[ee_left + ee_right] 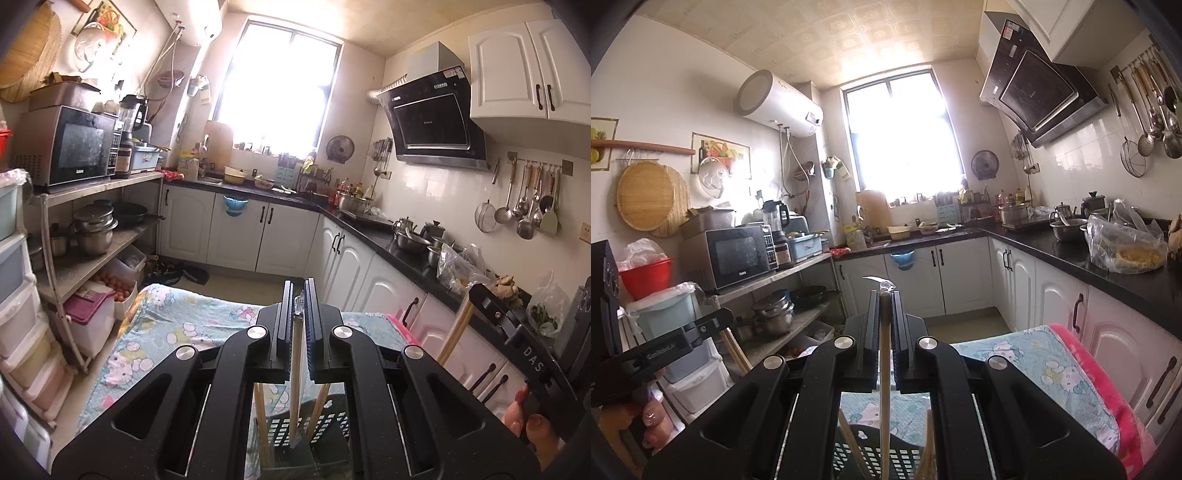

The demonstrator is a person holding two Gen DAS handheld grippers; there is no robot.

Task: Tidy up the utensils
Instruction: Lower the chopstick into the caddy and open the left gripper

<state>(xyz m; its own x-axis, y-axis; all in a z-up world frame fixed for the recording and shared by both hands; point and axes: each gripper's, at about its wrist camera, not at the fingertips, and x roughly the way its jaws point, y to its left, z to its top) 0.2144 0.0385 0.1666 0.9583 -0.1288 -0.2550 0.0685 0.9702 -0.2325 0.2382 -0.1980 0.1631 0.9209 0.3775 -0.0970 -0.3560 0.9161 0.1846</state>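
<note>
My left gripper [299, 291] is shut on wooden chopsticks [295, 369] that hang down between its fingers, with a scrap of clear wrap at the top. Their lower ends reach into a black slotted holder [327, 424], where other chopsticks [260, 417] lean. My right gripper [885, 295] is likewise shut on wooden chopsticks [884, 369] above the same black holder [897, 458]. Each gripper shows in the other's view: the right gripper [476, 291] at the right, the left gripper [720, 317] at the left.
The holder stands on a table under a cartoon-print cloth [184, 325] with a pink edge [1108, 387]. A black counter [1071, 258] with pots and bags runs along the right. A metal shelf [92, 258] with a microwave and pots stands at the left. A person's fingers [532, 424] grip the right handle.
</note>
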